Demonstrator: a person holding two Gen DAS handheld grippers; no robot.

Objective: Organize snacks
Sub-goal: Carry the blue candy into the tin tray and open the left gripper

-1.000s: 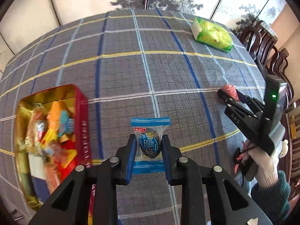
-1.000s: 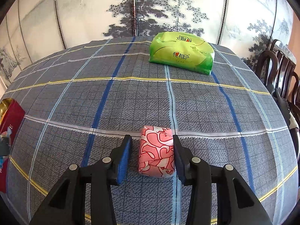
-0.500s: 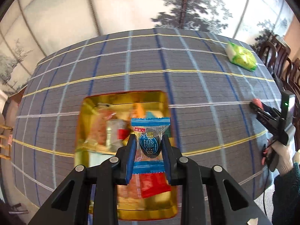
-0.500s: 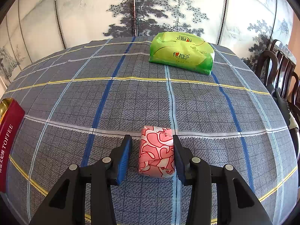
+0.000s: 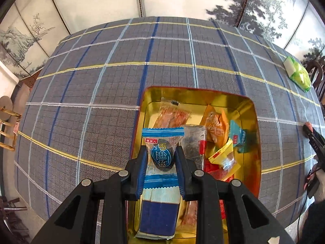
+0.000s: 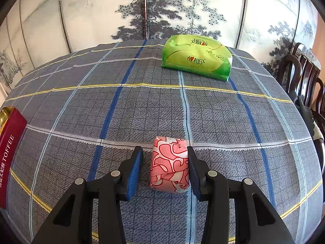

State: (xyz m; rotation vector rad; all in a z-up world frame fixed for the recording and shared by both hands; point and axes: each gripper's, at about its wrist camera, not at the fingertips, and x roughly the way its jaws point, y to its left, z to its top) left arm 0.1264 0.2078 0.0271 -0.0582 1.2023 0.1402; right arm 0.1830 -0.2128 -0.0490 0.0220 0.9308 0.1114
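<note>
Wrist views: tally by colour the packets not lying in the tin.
blue packet: 1
pink packet: 1
green packet: 1
Total: 3

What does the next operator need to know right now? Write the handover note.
Left gripper: shut on the blue-wrapped snack, held over the open gold tin.
Right gripper: open, fingers on either side of the pink-wrapped snack on the tablecloth; no grip yet.
Done: several wrapped snacks lie in the tin.
Left: release the blue one into the tin, then grasp the pink one and bring it over.
The green pack sits at the far side of the table.
</note>
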